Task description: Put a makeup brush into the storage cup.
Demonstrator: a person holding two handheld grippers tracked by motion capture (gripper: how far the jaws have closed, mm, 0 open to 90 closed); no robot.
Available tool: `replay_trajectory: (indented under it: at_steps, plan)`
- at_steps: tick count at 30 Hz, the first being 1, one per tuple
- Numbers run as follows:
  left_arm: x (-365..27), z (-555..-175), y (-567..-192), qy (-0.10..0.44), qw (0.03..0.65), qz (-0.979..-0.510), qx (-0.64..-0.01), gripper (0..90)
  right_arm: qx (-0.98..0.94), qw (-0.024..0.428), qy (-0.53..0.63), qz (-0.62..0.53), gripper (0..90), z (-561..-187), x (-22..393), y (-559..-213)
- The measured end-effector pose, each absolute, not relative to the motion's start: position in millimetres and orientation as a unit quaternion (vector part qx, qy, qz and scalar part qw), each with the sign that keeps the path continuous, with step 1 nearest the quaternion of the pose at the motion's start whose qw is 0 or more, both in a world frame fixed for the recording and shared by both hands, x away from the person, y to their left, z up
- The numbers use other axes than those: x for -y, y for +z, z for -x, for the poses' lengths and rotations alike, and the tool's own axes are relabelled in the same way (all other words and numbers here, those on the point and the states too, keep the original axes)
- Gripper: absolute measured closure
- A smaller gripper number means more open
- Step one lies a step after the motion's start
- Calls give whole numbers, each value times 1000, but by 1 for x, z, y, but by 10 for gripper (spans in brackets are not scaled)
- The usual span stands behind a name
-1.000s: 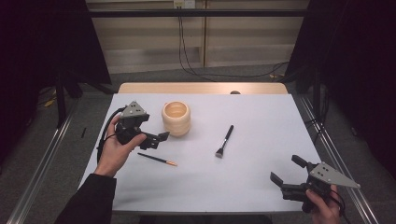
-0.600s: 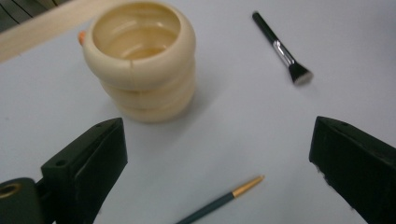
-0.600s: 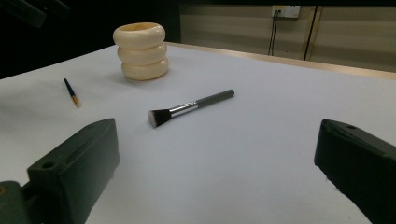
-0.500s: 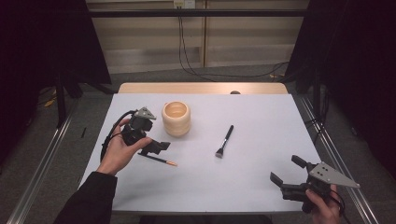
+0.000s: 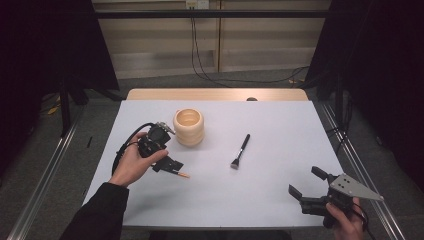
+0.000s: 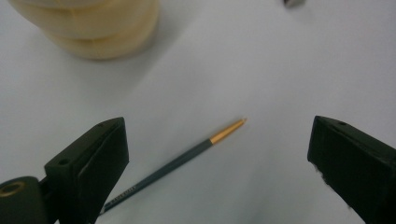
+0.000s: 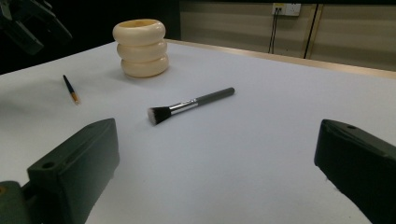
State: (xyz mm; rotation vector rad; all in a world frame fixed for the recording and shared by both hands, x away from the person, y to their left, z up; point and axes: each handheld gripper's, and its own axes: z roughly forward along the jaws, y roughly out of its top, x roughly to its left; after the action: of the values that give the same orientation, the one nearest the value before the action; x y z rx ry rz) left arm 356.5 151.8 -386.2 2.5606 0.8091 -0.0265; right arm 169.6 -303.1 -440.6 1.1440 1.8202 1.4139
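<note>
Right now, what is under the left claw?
Under the open left claw a thin pencil with a gold tip lies flat on the white table, between the two jaws and untouched. Its near end runs behind the left jaw, so that end is hidden.

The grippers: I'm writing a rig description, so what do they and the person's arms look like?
Both grippers are black with two blocky jaws. The left gripper trails a black cable looping by the hand; its pads have small round holes. The right gripper carries a grey three-cornered plate on top. The left arm wears a dark sleeve.
</note>
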Motion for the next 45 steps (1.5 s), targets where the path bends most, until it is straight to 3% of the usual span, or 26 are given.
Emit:
replay_trajectory:
  at_steps: [8, 15, 23, 27, 37, 45]
  plan:
    - [-148, -361, -399, -32, 204, -931, -303, 66, -680, 278, 527, -427, 0, -170, 303, -440]
    - [-154, -363, -403, -66, 212, -946, -237, 49, -680, 279, 527, -426, 0, -170, 303, -440]
    - [-156, -369, -406, -23, 221, -957, -188, 53, -680, 279, 527, -428, 0, -170, 303, -440]
    - [-155, -372, -412, -26, 232, -956, -180, 53, -680, 282, 525, -427, 0, -170, 303, -440]
    - [-157, -374, -415, -36, 196, -976, -90, 92, -682, 280, 525, -425, 0, -170, 302, -440]
    - [-151, -369, -420, -46, 178, -980, -74, 90, -682, 281, 524, -425, 0, -170, 302, -441]
